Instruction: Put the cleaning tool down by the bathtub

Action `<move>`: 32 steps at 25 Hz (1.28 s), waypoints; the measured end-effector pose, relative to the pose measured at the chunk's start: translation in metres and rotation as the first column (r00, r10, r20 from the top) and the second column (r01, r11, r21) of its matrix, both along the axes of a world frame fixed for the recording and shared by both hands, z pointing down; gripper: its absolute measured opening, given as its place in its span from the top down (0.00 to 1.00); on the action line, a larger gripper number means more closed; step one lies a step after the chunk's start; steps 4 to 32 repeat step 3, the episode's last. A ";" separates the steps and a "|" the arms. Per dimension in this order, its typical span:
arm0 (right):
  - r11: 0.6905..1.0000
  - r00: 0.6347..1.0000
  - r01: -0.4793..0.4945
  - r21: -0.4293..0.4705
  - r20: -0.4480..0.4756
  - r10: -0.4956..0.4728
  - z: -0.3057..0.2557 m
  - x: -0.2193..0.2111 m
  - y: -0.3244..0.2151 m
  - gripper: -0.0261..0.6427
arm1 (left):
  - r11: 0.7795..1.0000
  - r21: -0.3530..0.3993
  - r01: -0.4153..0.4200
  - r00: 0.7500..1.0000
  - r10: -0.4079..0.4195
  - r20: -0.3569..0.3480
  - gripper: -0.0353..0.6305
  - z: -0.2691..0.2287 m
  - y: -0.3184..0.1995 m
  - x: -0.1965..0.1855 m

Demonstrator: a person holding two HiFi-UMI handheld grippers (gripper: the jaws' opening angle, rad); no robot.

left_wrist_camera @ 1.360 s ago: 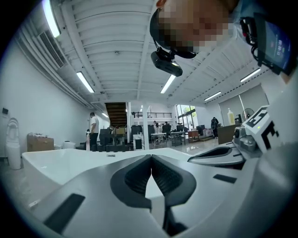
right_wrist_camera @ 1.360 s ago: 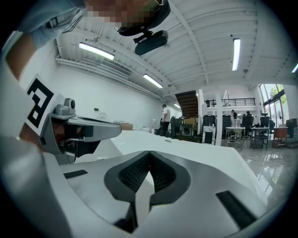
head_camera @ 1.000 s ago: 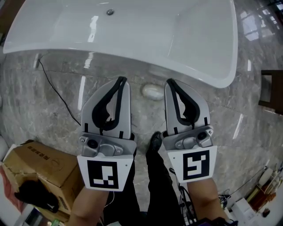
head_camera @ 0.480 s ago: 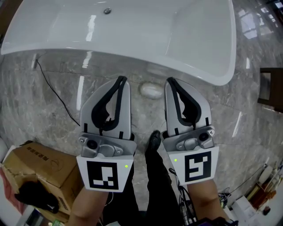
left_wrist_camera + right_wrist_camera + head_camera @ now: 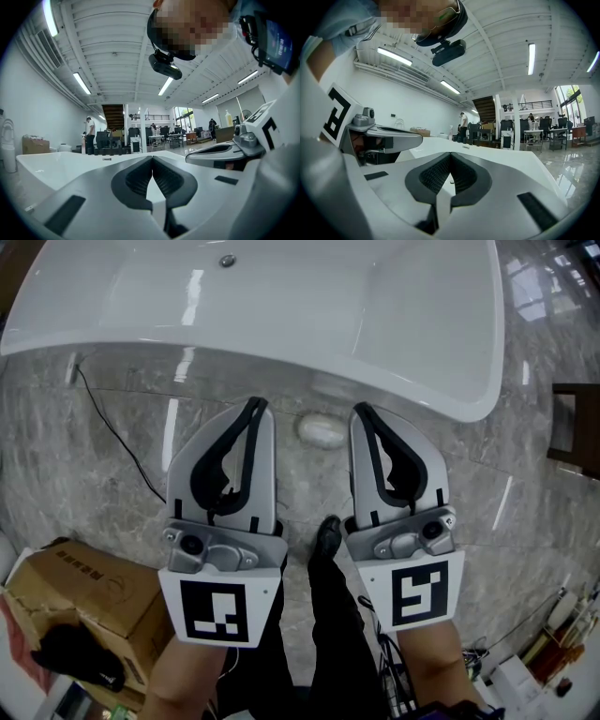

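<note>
Looking steeply down from the head view, I see my two grippers held side by side above a grey marble floor, tips pointing toward a white bathtub that fills the top of the frame. My left gripper has its jaws pressed together at the tips with nothing between them, and its own view confirms the dark ribbed pads meeting in a point. My right gripper is likewise fully closed and empty. The cleaning tool, a small pale oval thing, lies on the floor just beside the tub's near wall, between the two gripper tips and touched by neither. A thin black cable trails across the floor at left, and a brown cardboard box sits at lower left
</note>
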State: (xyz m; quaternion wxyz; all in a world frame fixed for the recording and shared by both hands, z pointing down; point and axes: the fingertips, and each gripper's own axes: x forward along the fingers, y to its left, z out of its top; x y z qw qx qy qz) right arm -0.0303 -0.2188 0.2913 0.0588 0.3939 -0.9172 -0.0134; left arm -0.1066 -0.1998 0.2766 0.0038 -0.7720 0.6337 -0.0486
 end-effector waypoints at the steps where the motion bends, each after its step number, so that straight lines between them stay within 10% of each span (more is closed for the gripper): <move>1: 1.000 1.000 0.000 0.000 0.000 0.000 0.000 0.000 0.000 0.94 | 1.000 0.002 0.000 1.000 0.000 0.000 0.92 -0.001 0.000 0.000; 32: 1.000 1.000 -0.001 0.000 0.001 0.001 0.000 0.001 0.000 0.94 | 1.000 0.006 0.000 1.000 0.000 -0.001 0.92 -0.002 0.000 0.000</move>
